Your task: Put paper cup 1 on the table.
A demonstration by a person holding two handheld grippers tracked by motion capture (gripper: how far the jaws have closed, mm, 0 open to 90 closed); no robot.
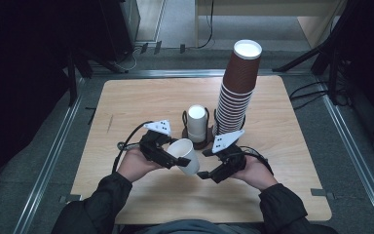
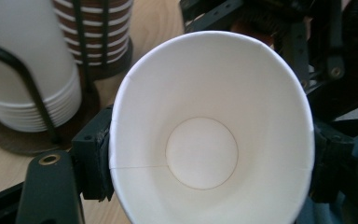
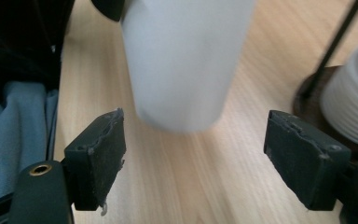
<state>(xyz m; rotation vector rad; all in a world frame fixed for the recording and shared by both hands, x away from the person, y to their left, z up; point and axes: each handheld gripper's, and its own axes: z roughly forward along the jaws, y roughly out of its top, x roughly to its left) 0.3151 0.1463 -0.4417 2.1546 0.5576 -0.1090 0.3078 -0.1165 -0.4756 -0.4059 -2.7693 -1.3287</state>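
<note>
A white paper cup (image 1: 185, 155) lies tilted over the table's front middle, its mouth facing my left gripper (image 1: 174, 159), which is shut on it near the rim. In the left gripper view the cup (image 2: 209, 140) shows its empty inside, with the pads (image 2: 95, 156) pressed on both sides of the rim. My right gripper (image 1: 207, 168) sits just right of the cup's base and stands open. In the right gripper view the cup's base (image 3: 182, 60) hangs just beyond the wide jaws of that gripper (image 3: 198, 151), touching neither pad.
A short stack of white cups (image 1: 196, 124) stands in a wire holder at the table's centre. Beside it on the right a tall stack of brown cups (image 1: 238, 87) rises in another holder. The wooden table (image 1: 141, 97) has bare room left and front.
</note>
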